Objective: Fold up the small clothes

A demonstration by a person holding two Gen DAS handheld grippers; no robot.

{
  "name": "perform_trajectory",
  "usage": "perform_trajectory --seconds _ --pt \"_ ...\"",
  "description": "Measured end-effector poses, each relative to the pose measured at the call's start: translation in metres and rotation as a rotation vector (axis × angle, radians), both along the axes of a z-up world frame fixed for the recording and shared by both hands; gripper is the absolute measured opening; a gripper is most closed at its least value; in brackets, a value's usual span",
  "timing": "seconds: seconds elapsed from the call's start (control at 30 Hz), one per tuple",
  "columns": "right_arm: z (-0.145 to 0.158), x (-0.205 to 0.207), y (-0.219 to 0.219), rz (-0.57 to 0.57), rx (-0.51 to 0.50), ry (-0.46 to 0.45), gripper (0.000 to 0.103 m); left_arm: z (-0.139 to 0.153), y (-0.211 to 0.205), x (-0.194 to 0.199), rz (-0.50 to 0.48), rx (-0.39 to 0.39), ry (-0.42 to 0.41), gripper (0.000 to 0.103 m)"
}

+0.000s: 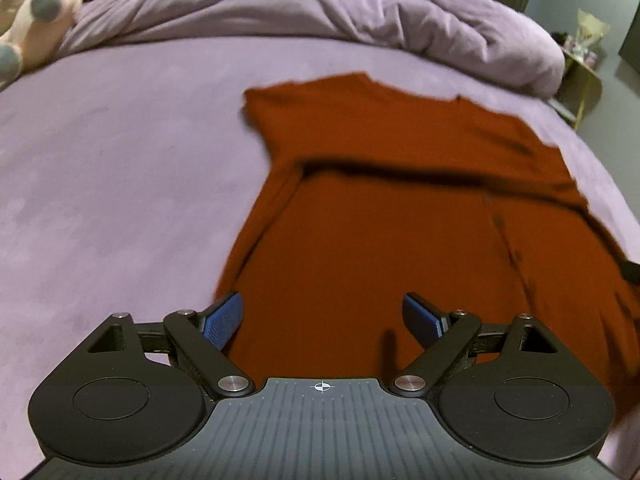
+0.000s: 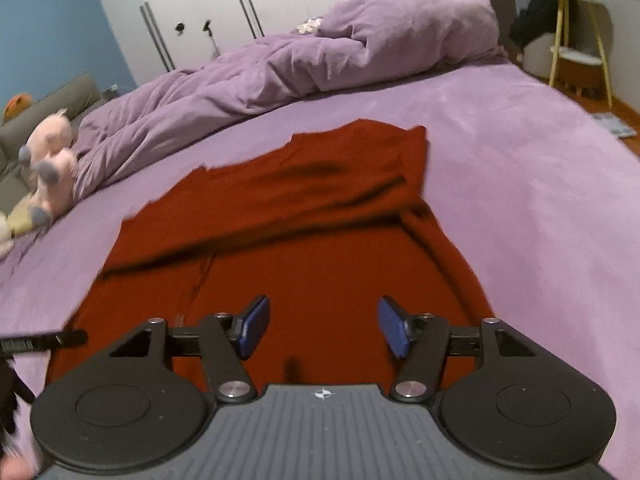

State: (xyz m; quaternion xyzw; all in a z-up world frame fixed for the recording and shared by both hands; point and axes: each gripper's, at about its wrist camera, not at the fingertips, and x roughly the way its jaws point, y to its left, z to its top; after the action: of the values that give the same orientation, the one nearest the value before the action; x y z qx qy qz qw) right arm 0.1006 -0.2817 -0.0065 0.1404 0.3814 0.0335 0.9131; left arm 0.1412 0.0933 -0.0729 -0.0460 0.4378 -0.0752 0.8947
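From the left wrist, the shirt (image 1: 400, 208) is rust-red and lies flat on the lilac bed (image 1: 120, 168), right of the middle. Its far part is folded across the body, leaving a dark crease running side to side, and a seam runs down the near right. A rumpled duvet (image 1: 280, 8) is heaped along the far side, with a pink plush toy (image 1: 36, 12) at the far left corner. The left gripper (image 1: 324, 320) tilts downward above the shirt's near hem, jaws spread wide, with nothing between them.

From the right wrist, the same shirt (image 2: 304, 240) spreads ahead, folded part on top and one sleeve end at the far right. The right gripper (image 2: 324, 326) hangs over the near hem, angled down, jaws parted and empty. The duvet (image 2: 320, 52) lies beyond; the toy (image 2: 50, 160) sits far left.
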Motion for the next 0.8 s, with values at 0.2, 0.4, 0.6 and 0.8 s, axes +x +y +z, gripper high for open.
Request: perform_trajectory --seconds 0.2,0.4,0.6,0.8 --pt "0.012 -0.063 -0.019 -0.061 -0.076 0.055 0.073 -0.004 0.018 -0.063 -0.002 0.053 0.028 0.091" --pt "0.004 -0.086 -0.029 -0.086 -0.079 0.161 0.057 -0.016 0.034 -0.089 0.058 -0.108 0.122 0.084" --pt "-0.019 -0.093 -0.032 -0.084 -0.005 0.261 0.039 -0.020 0.031 -0.093 0.018 -0.157 0.147 0.067" --pt "-0.025 -0.091 -0.041 -0.088 0.122 0.280 0.018 -0.025 0.035 -0.089 0.028 -0.170 0.180 0.043"
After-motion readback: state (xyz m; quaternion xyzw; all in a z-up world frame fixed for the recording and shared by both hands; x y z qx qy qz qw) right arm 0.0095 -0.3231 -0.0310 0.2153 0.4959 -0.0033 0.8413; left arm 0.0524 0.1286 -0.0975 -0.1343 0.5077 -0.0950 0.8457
